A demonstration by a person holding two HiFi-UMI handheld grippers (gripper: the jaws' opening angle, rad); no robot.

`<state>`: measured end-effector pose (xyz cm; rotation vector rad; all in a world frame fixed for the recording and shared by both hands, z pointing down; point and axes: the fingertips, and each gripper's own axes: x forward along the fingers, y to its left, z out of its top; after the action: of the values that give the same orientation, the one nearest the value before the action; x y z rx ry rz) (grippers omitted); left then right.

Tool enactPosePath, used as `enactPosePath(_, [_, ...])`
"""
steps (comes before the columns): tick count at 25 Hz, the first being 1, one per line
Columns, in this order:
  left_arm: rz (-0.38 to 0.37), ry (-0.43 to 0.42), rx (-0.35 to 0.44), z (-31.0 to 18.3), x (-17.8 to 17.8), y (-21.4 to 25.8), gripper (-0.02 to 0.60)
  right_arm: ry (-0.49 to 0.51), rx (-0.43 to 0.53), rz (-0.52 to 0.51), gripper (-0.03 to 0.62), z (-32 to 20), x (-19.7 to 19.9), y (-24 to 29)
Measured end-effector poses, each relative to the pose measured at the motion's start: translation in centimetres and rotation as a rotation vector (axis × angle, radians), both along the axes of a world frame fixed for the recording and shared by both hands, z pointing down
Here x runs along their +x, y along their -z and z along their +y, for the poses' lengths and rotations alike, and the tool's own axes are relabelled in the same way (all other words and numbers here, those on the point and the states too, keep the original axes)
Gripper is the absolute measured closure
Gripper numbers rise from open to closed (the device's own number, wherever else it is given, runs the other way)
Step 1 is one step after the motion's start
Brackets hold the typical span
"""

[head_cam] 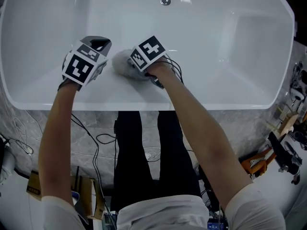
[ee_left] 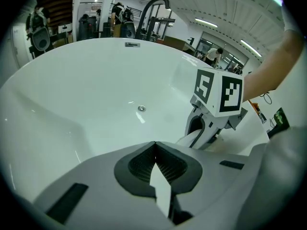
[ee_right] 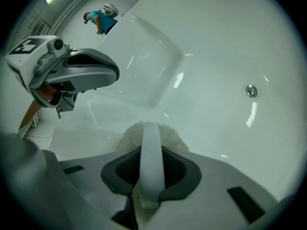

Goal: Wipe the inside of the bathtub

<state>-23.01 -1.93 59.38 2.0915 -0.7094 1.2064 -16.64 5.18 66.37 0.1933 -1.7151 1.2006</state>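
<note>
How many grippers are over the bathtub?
2. Left gripper, shut, empty, at the near wall of the bathtub; right gripper beside it, shut on the pad. None seems hidden.

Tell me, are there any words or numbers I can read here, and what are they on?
None can be read.
Left marker cube, right marker cube: only black-and-white squares, no letters.
Small plate on the bathtub rim: too small to read.

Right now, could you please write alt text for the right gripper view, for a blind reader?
The right claw is shut on the white strap of a fluffy pad lying against the white bathtub wall. The left claw hangs upper left; the drain is right.
</note>
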Motion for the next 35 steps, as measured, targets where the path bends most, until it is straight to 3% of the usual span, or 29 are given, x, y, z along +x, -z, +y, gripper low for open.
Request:
enactPosePath(24, [0.048,-0.17,-0.02,0.6,16.9,-0.9,0.571,-0.122,-0.008,0.076,0.503,-0.9,16.5,0.4])
enactPosePath(35, [0.063,-0.239,-0.03,1.2,27.1,-2.0,0.571,-0.178,0.004,0.111,0.503,-1.2,28.0,-0.3])
